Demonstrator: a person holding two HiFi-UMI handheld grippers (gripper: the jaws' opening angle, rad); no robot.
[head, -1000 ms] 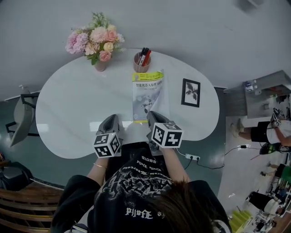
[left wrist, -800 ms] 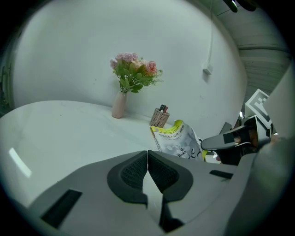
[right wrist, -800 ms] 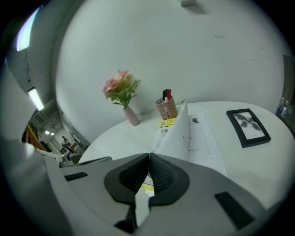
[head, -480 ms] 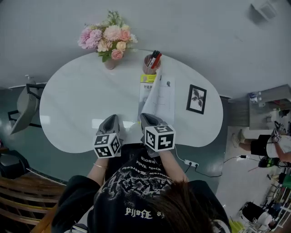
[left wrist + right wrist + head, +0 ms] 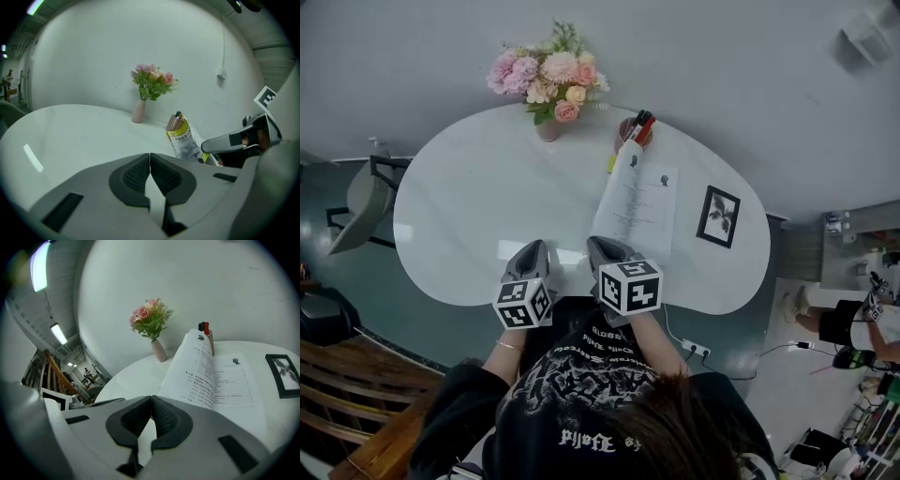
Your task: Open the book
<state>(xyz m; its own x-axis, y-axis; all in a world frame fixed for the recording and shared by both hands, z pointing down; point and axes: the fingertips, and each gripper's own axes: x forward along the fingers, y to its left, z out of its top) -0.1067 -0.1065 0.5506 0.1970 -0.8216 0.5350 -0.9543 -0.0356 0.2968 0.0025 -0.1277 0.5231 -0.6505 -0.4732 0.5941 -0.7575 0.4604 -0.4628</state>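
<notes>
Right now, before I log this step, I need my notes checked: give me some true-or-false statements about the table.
The book lies shut and flat. False: its front leaves stand lifted, with printed pages showing.
The vase of flowers stands at the table's far edge. True.
The picture frame lies left of the book. False: it lies to the book's right.
The left gripper is shut and empty. True.
The pen cup is empty. False: pens stand in it.
</notes>
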